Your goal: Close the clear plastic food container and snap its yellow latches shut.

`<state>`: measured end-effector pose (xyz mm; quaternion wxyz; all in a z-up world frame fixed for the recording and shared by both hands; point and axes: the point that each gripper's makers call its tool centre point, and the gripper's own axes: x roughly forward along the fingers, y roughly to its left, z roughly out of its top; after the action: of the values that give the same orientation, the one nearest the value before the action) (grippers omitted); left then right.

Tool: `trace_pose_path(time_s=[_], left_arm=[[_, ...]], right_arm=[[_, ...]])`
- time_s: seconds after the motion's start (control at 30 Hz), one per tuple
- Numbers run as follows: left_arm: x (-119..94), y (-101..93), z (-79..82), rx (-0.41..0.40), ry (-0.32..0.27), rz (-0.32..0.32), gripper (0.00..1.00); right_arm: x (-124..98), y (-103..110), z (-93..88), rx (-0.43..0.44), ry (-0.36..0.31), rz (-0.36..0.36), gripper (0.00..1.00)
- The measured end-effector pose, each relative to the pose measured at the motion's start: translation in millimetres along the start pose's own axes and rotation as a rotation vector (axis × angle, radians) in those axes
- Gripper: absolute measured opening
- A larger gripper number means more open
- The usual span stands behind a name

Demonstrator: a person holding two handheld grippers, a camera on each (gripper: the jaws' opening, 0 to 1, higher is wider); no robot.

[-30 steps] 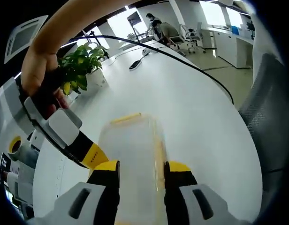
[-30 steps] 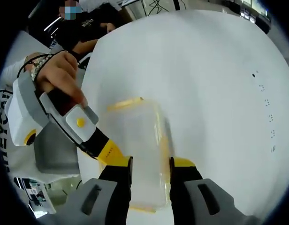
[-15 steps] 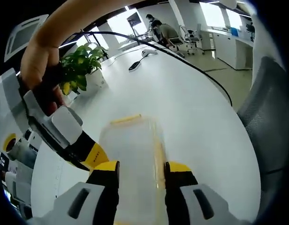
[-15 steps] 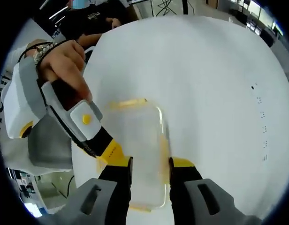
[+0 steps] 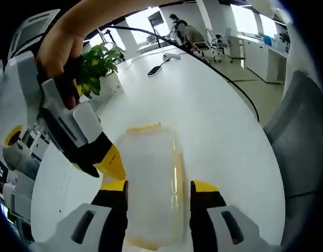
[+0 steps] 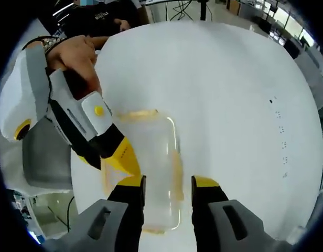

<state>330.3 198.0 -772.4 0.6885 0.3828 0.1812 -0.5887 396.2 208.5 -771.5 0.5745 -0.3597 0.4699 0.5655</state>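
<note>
Both grippers, left gripper and right gripper, have risen; narrow fingers straddle the container, latches probably unsnapped.

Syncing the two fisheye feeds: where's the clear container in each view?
Left gripper view: clear container sits low centre on the white table, between that view's own claw tips, the other claw coming in from the left.
Right gripper view: clear container low centre, again between that view's own claw tips.
Shared landmark: the yellow latch along the container's far edge in each view.
</note>
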Motion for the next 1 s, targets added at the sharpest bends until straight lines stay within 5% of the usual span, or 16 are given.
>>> trace_pose_path(time_s=[1.0], left_arm=[[-31.6,35.6,-34.6,-0.106,0.054,0.048,0.65]], right_arm=[[-23.2,8.7,-46.0,0.087,-0.140,-0.097,0.43]])
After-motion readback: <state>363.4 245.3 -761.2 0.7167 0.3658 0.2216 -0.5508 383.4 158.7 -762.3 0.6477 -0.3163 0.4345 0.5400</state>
